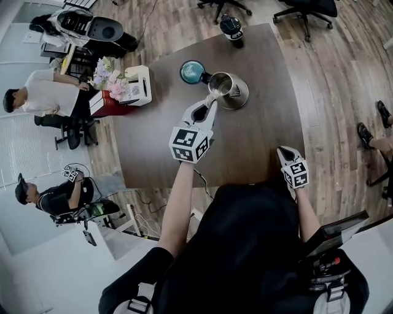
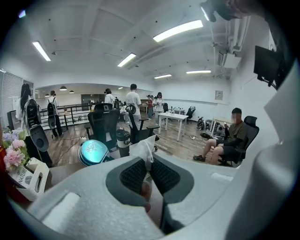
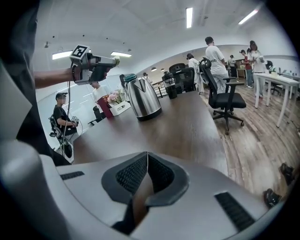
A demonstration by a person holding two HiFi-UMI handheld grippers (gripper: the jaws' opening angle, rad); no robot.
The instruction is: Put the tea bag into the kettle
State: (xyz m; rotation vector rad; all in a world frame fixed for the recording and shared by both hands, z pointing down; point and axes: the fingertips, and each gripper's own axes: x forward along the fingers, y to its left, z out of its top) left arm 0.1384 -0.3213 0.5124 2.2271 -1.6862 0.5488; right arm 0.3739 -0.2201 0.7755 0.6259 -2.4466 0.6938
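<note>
A steel kettle (image 1: 228,90) stands without its lid on the dark table (image 1: 258,122); the right gripper view shows the kettle (image 3: 143,97) from the side. Its teal lid (image 1: 192,72) lies just left of it. My left gripper (image 1: 210,103) hangs above the table next to the kettle's rim, shut on a white tea bag (image 2: 144,148) that sticks up past the pads. In the right gripper view the left gripper (image 3: 99,63) is held high over the kettle. My right gripper (image 1: 284,150) stays back at the table's near edge, shut with nothing in it.
A white box (image 1: 139,85) and a red box of flowers (image 1: 109,78) sit at the table's left edge. A black tumbler (image 1: 232,27) stands at the far end. Office chairs (image 1: 305,11) ring the table, and people sit on the left.
</note>
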